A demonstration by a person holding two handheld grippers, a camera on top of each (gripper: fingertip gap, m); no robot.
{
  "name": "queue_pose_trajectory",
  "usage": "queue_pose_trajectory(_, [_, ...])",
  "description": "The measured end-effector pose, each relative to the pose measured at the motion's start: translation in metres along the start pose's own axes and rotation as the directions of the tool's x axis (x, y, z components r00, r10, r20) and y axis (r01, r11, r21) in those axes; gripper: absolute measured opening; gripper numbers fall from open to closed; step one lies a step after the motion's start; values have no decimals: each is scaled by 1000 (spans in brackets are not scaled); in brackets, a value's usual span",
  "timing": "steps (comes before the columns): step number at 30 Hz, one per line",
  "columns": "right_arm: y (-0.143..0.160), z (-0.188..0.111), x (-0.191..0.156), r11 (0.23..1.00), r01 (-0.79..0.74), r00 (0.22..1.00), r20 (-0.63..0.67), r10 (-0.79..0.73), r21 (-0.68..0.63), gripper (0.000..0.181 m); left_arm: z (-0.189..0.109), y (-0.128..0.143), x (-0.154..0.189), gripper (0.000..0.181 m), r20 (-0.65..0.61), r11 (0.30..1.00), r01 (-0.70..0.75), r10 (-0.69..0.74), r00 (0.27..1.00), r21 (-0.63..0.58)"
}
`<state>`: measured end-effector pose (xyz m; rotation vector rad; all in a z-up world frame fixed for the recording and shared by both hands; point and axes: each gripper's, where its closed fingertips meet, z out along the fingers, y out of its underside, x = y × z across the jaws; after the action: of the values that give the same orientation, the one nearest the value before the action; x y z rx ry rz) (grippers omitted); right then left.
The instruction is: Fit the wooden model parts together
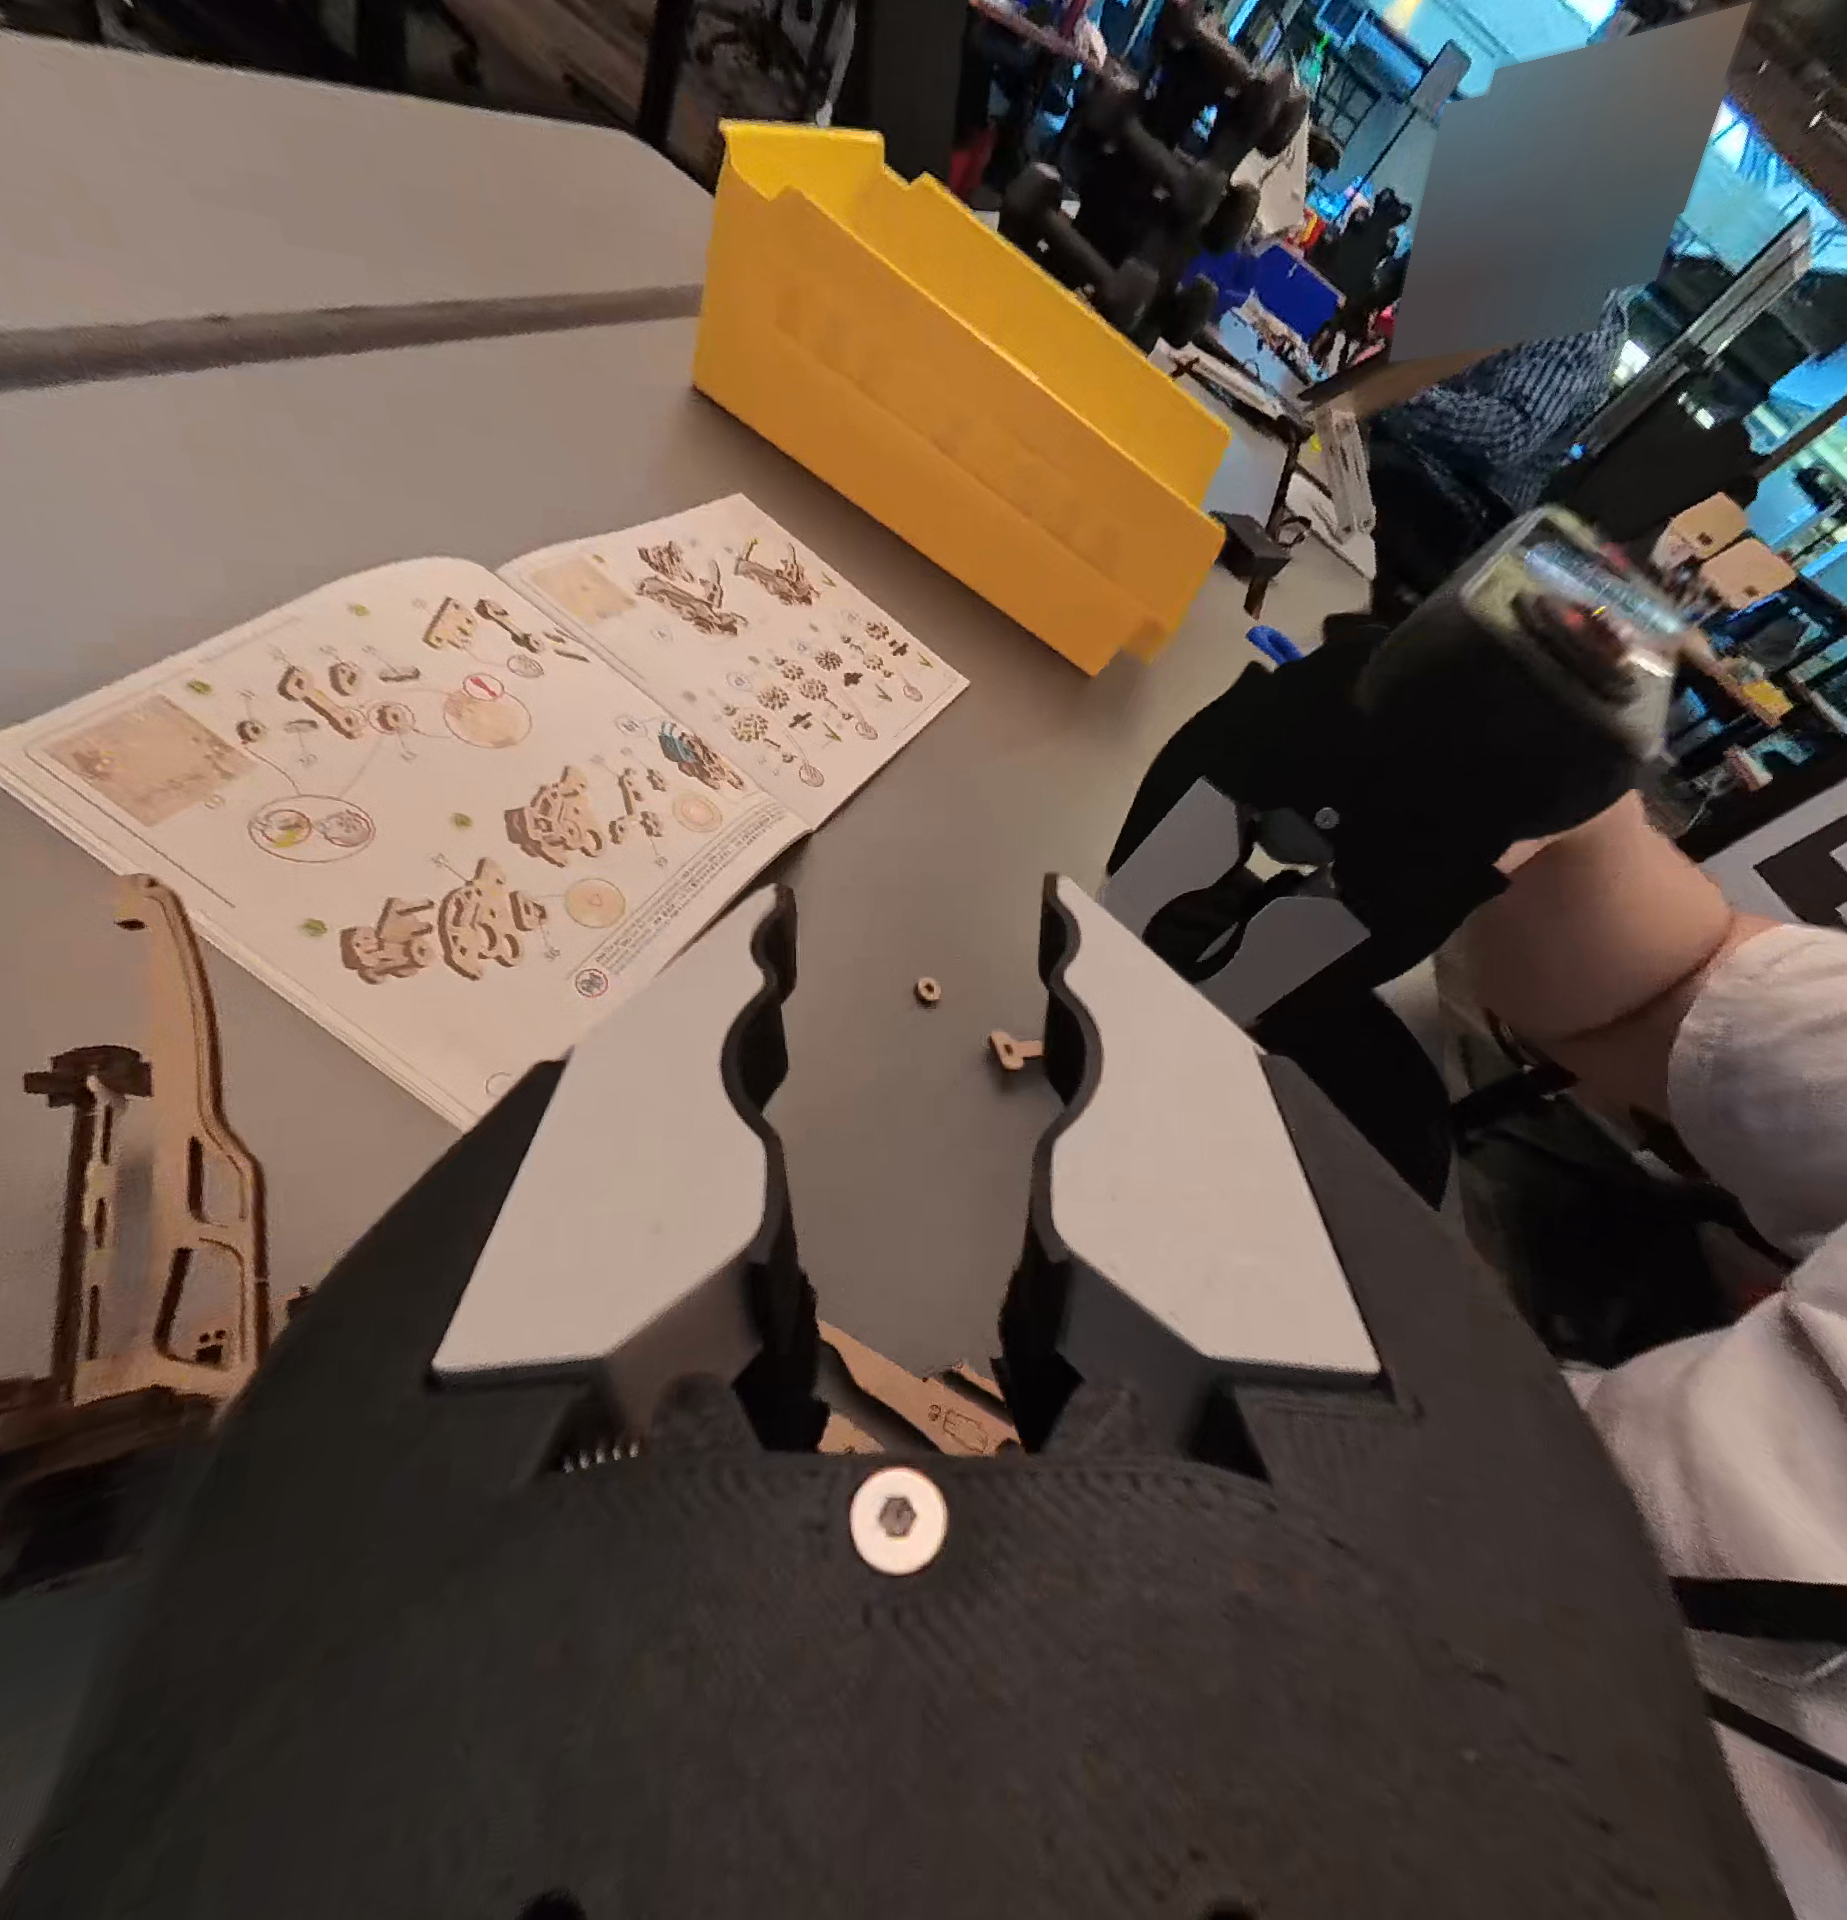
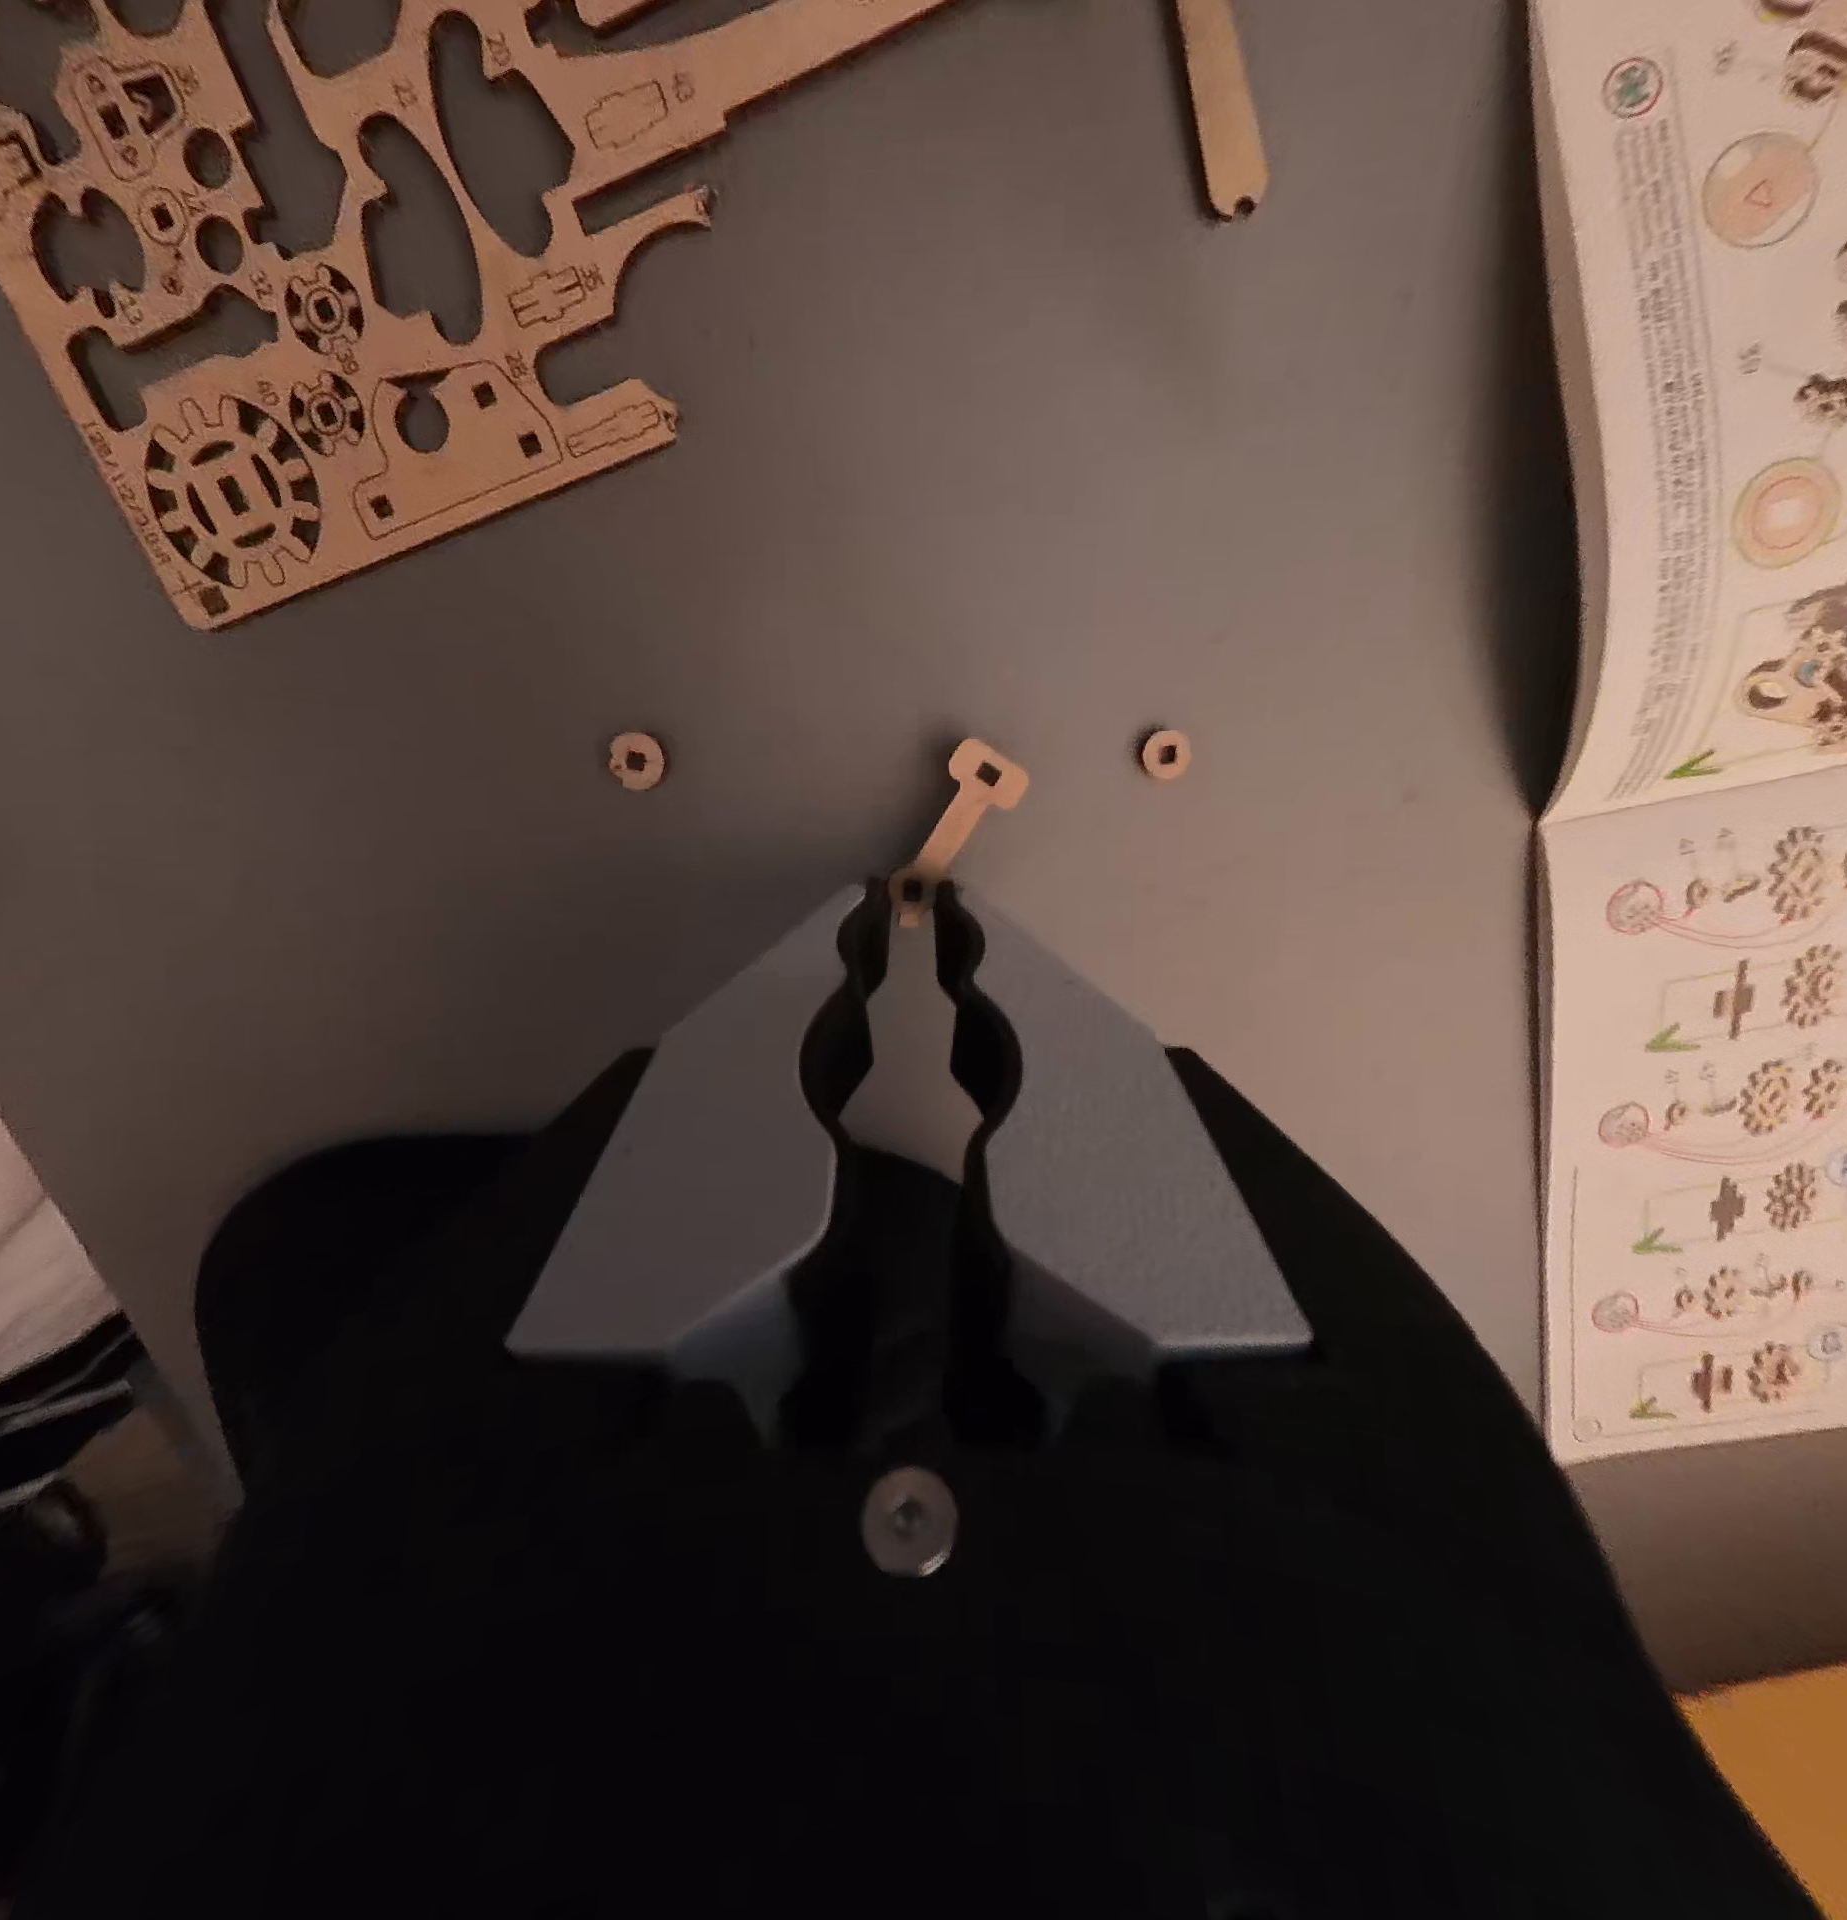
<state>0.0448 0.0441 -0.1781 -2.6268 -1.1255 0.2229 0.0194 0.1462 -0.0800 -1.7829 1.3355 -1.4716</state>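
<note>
In the right wrist view, my right gripper (image 2: 911, 902) is shut on the near end of a small wooden lever (image 2: 976, 805), which has a square hole in its head and sits low over the grey table (image 2: 898, 582). Two small wooden rings lie on either side of it, one left (image 2: 636, 764) and one right (image 2: 1165, 753). My left gripper (image 1: 919, 925) is open and empty, and hovers above one ring (image 1: 930, 989) and the lever (image 1: 1010, 1051). The right gripper's tips are hidden behind my left gripper's right finger.
A laser-cut wooden parts sheet (image 2: 306, 291) lies at the far left, with a wooden strip (image 2: 1225, 114) beside it. An open instruction booklet (image 1: 462, 779) lies on the table, a yellow bin (image 1: 950, 395) behind it. A tall wooden frame (image 1: 160, 1143) stands at the left. A person's forearm (image 1: 1605, 935) is at the right.
</note>
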Motion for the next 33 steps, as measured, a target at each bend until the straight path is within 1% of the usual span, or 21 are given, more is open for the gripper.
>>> queue_pose_trajectory(1, [3,-3,2,1000,8,1000,-20,-8,-23,8,2,3,-2,45,16,1000,-16,17,1000,-22])
queue_pose_trajectory(3, [1,-9,1,1000,25,999,-39,-26,-9,8,2,9,-11,45,89,992,-98,104,991,-75])
queue_pose_trajectory(4, [4,-5,1,999,21,999,-33,-22,-25,8,-1,10,-21,44,162,982,-154,170,972,-110])
queue_pose_trajectory(5, [10,-1,2,998,21,999,-32,-23,-60,9,-5,10,-33,44,248,967,-206,238,939,-149])
queue_pose_trajectory(6, [5,-4,1,1000,18,999,-27,-19,-25,7,-11,9,-43,42,322,949,-253,302,897,-185])
queue_pose_trajectory(8, [6,-11,5,999,35,997,-73,-37,-30,8,-20,4,-55,37,427,921,-319,386,818,-222])
queue_pose_trajectory(10, [12,-4,2,998,35,998,-57,-39,-61,8,-27,-3,-58,36,489,916,-343,402,774,-210])
queue_pose_trajectory(11, [10,-3,2,998,33,998,-58,-36,-50,8,-30,-4,-60,36,515,912,-346,409,753,-220])
queue_pose_trajectory(14, [9,-11,4,998,45,994,-94,-49,-42,8,-40,-3,-75,44,600,897,-334,441,667,-289])
queue_pose_trajectory(15, [10,-7,2,998,42,996,-75,-46,-47,8,-44,-3,-80,47,629,891,-328,454,631,-315])
queue_pose_trajectory(16, [18,-2,3,995,39,997,-70,-46,-92,11,-48,-2,-85,48,649,885,-318,465,602,-339])
queue_pose_trajectory(17, [12,-5,1,998,40,997,-65,-43,-45,8,-49,0,-88,49,660,882,-311,471,585,-354])
queue_pose_trajectory(19, [10,-12,4,998,55,993,-99,-58,-36,8,-47,3,-88,47,651,883,-305,469,597,-357])
queue_pose_trajectory(21, [19,-2,0,997,43,997,-62,-48,-72,10,-45,3,-87,46,645,890,-299,456,613,-346])
queue_pose_trajectory(22, [14,-4,0,999,37,998,-56,-39,-34,7,-45,3,-86,46,644,891,-298,455,616,-343])
queue_pose_trajectory(24, [19,-10,4,997,44,994,-94,-49,-56,8,-45,2,-84,45,641,891,-301,453,619,-339])
queue_pose_trajectory(27, [18,-3,-1,998,35,997,-62,-38,-42,8,-42,5,-84,45,630,898,-288,438,641,-332])
queue_pose_trajectory(29, [19,-11,2,997,53,994,-94,-58,-52,8,-41,7,-83,45,622,899,-282,436,650,-335])
queue_pose_trajectory(30, [16,-12,1,998,52,995,-84,-54,-25,8,-41,7,-83,45,623,898,-283,438,648,-337])
queue_pose_trajectory(32, [23,-2,-1,998,29,998,-47,-32,-56,8,-40,8,-83,45,621,898,-283,439,649,-338])
queue_pose_trajectory(33, [20,-5,-1,999,26,999,-43,-28,-28,8,-40,8,-83,45,620,898,-282,438,651,-339])
